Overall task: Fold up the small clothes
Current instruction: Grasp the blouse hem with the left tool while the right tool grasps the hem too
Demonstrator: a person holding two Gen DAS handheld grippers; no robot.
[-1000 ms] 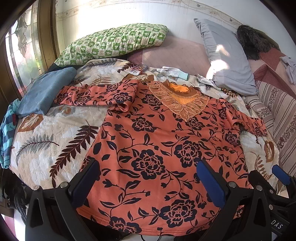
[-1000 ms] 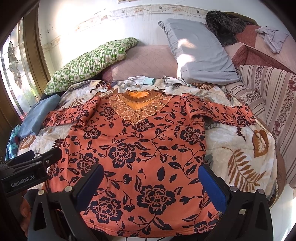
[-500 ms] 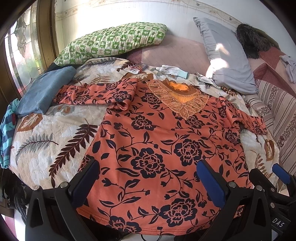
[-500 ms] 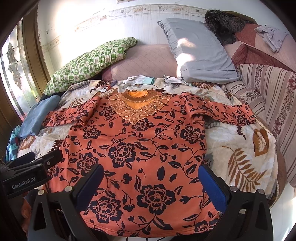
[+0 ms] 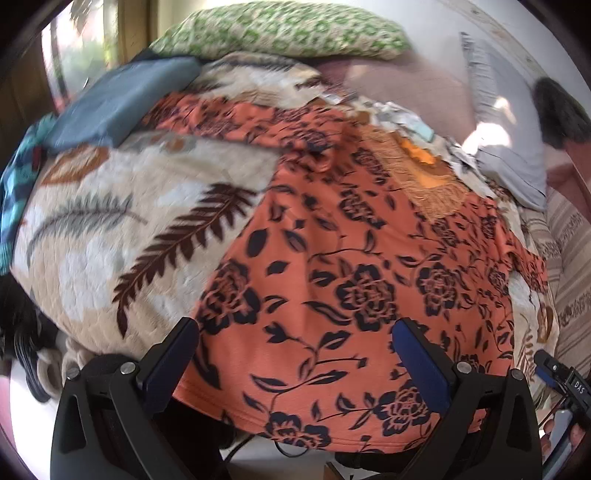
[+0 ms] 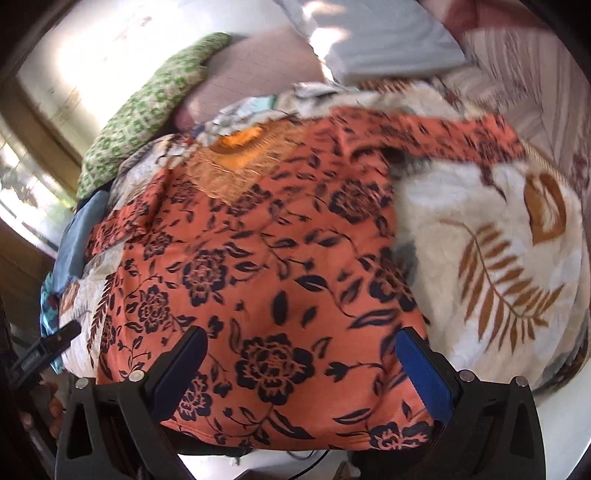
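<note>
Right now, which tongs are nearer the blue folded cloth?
Left. The left tongs sit over the shirt's hem on the cloth's side; the right tongs are farther across.

We see orange blouse point(image 5: 332, 258), black roses; cream blanket point(image 5: 110, 236), brown ferns; green-checked pillow point(image 5: 280, 29); blue finger pads point(image 6: 424, 373).

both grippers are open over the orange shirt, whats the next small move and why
Probably lower both onto the hem and pinch it. The shirt lies spread flat on the blanket, not yet folded. The left hand-held gripper and right hand-held gripper are both open, holding nothing, with the near edge of the shirt showing between their fingers. The frames are blurred, so exact contact is unclear.
</note>
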